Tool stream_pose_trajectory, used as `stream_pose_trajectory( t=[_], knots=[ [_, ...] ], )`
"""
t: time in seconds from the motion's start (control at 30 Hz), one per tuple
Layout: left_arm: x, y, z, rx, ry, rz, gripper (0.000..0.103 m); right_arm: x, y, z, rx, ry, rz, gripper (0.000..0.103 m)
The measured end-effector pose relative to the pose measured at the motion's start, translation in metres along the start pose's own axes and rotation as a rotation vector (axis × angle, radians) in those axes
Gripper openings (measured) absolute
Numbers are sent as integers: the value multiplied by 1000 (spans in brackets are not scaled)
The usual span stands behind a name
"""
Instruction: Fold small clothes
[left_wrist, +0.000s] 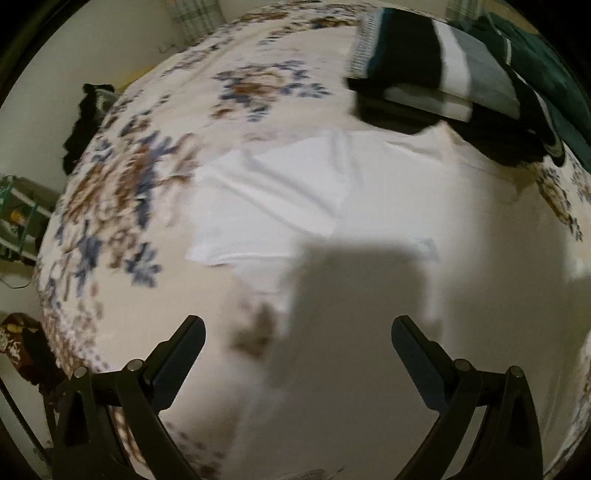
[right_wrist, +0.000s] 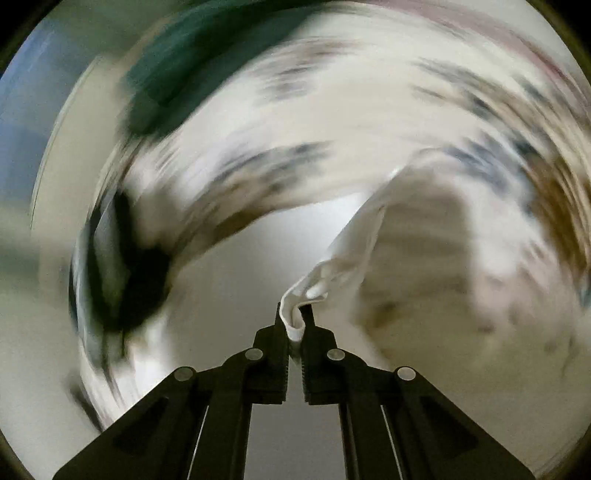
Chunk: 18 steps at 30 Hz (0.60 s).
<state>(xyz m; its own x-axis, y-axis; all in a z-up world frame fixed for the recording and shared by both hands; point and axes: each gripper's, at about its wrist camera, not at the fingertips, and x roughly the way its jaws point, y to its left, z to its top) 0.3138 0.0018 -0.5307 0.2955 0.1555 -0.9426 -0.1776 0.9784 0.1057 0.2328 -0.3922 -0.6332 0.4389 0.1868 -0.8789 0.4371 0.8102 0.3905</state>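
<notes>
Left gripper jaws spread above white garment on floral bedsheet; right gripper jaws pinching white garment's edge.

A bed with a cream, blue-and-brown floral sheet carried a flat white garment at centre and folded dark striped clothes at one o'clock.

No text, label, brand, number or sign can be read anywhere in either view (the right wrist picture is smeared by motion blur, and the left wrist one is too soft to show any lettering).
</notes>
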Motion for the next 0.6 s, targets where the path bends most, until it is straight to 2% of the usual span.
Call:
stream_pose_trajectory(
  t=[0.07, 0.1, 0.13, 0.17, 0.2, 0.3, 0.4, 0.5, 0.6],
  knots=[
    [1, 17, -5, 3, -1, 37, 103, 22, 56, -21, -201, 137, 14, 5],
    [3, 24, -7, 3, 0, 46, 103, 33, 71, -30, -257, 210, 21, 7],
    [5, 31, -8, 2, 6, 57, 103, 46, 87, -43, -312, 324, 52, 8],
    [8, 39, -11, -4, 17, 66, 103, 50, 91, -49, -316, 377, 72, 17],
    [11, 48, -13, -16, 28, 68, 103, 46, 87, -54, -296, 388, 83, 26],
    [18, 69, -19, -54, 50, 77, 103, 25, 62, -45, -123, 330, 102, 46],
    [25, 86, -19, -98, 60, 83, 103, 15, 37, -33, -17, 268, 89, 49],
    [31, 97, -17, -142, 71, 85, 103, 30, 40, -29, -35, 294, 68, 49],
    [37, 103, -13, -172, 78, 85, 103, 64, 55, -37, -89, 340, 36, 49]
  ],
)
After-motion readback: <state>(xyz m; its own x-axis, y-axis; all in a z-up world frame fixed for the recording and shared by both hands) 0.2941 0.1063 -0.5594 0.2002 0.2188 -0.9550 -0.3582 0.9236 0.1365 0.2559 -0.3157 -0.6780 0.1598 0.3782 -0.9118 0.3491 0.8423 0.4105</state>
